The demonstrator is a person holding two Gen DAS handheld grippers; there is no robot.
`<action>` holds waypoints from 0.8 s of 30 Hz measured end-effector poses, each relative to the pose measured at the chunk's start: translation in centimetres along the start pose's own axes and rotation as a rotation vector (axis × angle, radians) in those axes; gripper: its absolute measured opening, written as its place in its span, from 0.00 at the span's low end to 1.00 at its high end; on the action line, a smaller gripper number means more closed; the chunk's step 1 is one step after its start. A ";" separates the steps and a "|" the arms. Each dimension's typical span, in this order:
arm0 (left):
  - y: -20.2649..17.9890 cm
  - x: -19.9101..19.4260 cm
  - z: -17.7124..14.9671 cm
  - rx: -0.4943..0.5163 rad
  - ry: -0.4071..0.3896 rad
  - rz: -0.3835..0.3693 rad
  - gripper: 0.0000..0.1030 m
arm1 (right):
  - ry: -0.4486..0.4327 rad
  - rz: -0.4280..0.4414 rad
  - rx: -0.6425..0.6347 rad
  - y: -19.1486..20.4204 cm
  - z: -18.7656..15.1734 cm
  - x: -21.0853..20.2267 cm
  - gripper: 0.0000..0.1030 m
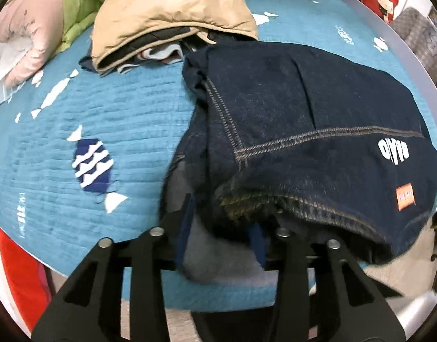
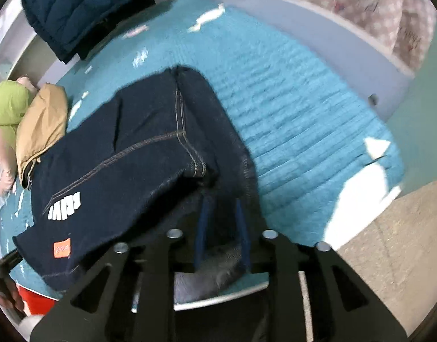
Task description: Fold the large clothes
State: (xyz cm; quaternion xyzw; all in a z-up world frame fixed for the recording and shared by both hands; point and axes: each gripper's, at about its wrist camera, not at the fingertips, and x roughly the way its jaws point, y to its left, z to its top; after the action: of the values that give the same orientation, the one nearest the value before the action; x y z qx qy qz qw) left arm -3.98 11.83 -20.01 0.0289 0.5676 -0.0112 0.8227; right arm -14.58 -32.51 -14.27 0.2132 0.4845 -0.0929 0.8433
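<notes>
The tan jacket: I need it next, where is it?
The tan jacket lies folded on the teal quilt, behind the dark denim garment, beside green clothing.

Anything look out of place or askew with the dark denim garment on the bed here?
Yes. The dark denim garment is folded unevenly: its near edge overhangs the teal quilt toward the floor, with grey lining bunched out underneath. It also abuts the tan jacket.

Both the left gripper [image 1: 218, 233] and right gripper [image 2: 221, 228] had matte black linkage arms, silver pivot pins and blue-edged jaws.
</notes>
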 end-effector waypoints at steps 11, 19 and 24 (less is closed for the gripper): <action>2.4 -6.5 0.6 -0.058 -0.110 0.043 0.42 | -0.071 0.094 -0.183 7.4 4.4 -0.1 0.31; -2.1 3.7 2.3 -0.117 0.081 -0.145 0.31 | 0.233 0.067 -0.243 10.9 -1.0 10.0 0.29; -1.4 4.5 0.8 -0.058 0.072 -0.049 0.23 | 0.246 0.072 -0.218 10.6 -1.4 7.8 0.29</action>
State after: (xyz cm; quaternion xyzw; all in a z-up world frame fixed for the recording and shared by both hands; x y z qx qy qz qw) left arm -1.66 10.40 -23.99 -0.0087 0.5974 -0.0138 0.8018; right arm -7.78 -22.06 -18.72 0.1473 0.5832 0.0173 0.7986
